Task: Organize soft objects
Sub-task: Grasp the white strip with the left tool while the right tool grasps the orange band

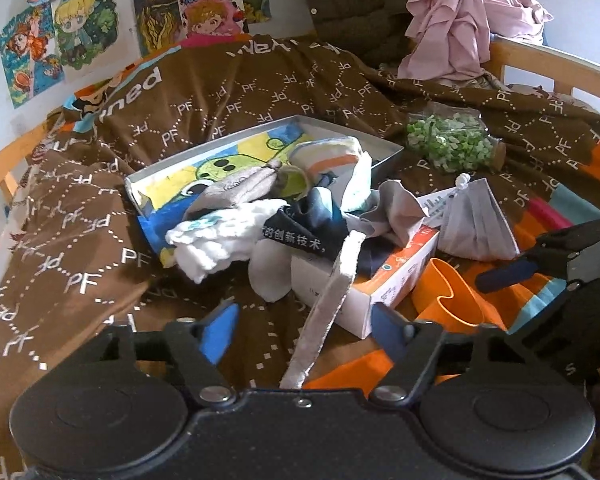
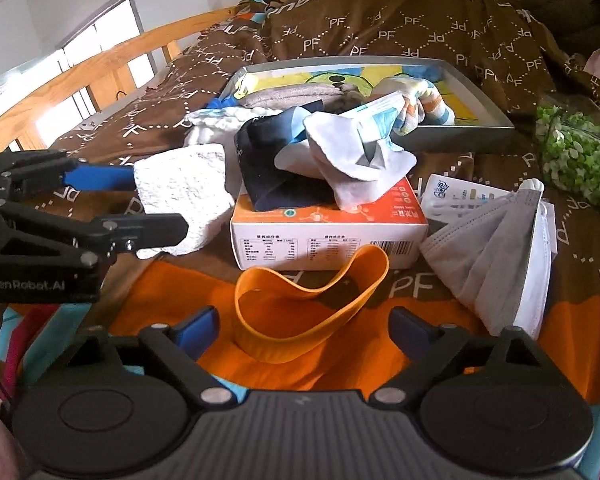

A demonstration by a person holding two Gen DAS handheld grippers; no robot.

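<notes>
Two grippers: both spread wide, nothing pinched in either.
Left gripper (image 1: 304, 320): jaws well apart, white textured cloth (image 2: 180, 204) standing on edge between the fingers; touching the blue fingertip in the right wrist view, not squeezed.
Right gripper (image 2: 306, 320): jaws wide too, hovering low over the bed, orange band (image 2: 312, 312) lying just ahead at 12 o'clock.
Soft pile: dark navy cloth (image 2: 276, 160) and pale grey cloth (image 2: 340, 160) heaped on top of the orange-and-white carton (image 2: 328, 236), dead centre in the right wrist view.
Tray (image 2: 480, 120): cartoon-print bottom, sitting behind the carton at 12 o'clock; grey socks (image 2: 292, 94) and a striped sock (image 2: 424, 100) inside, with some fabric spilling over the near rim.
Face mask (image 2: 496, 256): grey, folded, on the blanket at 3 o'clock from the carton, partly on a small white packet.
Bag of green bits (image 2: 576, 152): at 2 o'clock, well apart from the pile.
Blanket (image 2: 380, 28): brown with "PF" print, orange patch under the band, everything resting on it.
Bed rail (image 2: 100, 60): wooden, running along at 10 o'clock.
Background: cartoon posters (image 1: 80, 36) on the wall at 11 o'clock in the left wrist view, pink garment (image 1: 460, 12) bunched up at 1 o'clock.
</notes>
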